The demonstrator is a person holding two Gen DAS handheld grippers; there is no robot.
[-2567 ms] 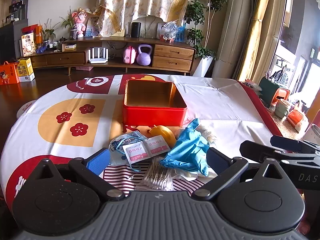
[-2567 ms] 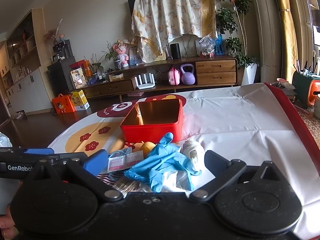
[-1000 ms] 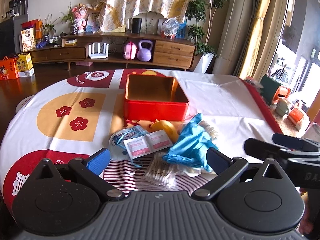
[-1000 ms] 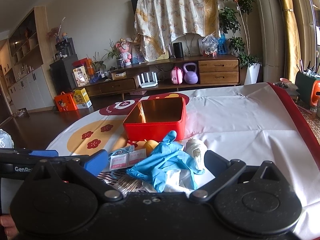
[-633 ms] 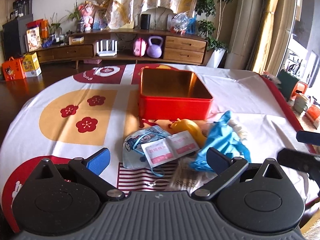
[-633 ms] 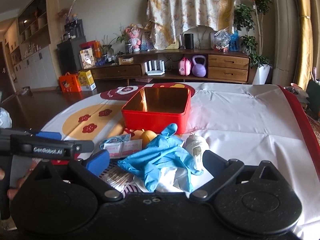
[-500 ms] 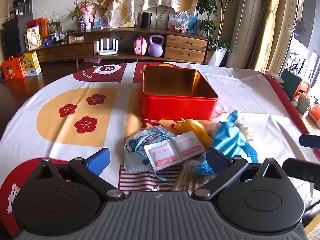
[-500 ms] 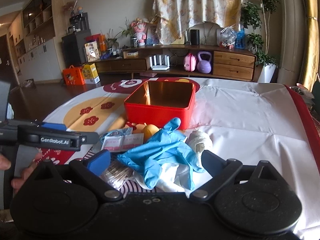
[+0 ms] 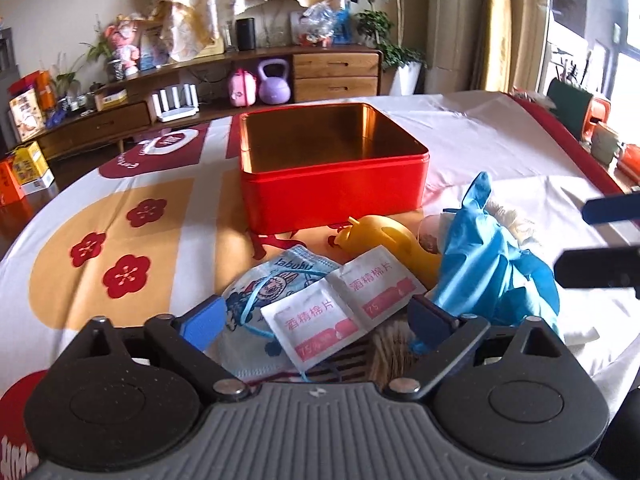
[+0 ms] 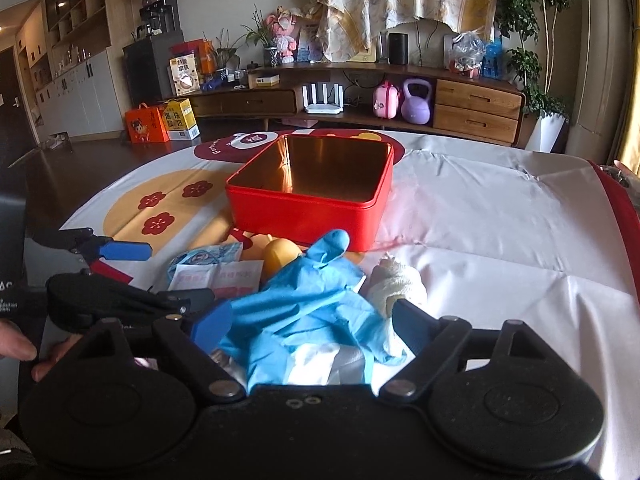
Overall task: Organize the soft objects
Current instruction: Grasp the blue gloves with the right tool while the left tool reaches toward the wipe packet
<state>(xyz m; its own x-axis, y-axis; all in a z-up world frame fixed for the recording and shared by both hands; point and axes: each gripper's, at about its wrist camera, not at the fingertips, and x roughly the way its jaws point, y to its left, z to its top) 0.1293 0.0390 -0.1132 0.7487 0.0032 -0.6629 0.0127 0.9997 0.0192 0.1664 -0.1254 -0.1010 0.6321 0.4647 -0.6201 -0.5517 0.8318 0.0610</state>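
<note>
An empty red tin box [image 9: 332, 168] stands open on the table; it also shows in the right wrist view [image 10: 312, 194]. In front of it lies a pile: blue glove [image 9: 492, 260], yellow rubber piece [image 9: 384, 236], alcohol pad packets [image 9: 340, 308], child's face mask [image 9: 264, 292], cotton swabs [image 9: 392, 344], white gauze roll [image 10: 396, 284]. My left gripper [image 9: 316, 316] is open, its jaws either side of the packets. My right gripper [image 10: 308, 320] is open, its jaws either side of the blue glove [image 10: 316, 300].
The table wears a white cloth [image 10: 500, 220] with red and yellow prints. A wooden sideboard [image 10: 400, 96] with clutter stands behind. The right gripper's fingers [image 9: 600, 240] reach in at the right of the left wrist view.
Both grippers have moved forward and down toward the pile. The left one now frames the packets, the right one the blue glove. Both stay open.
</note>
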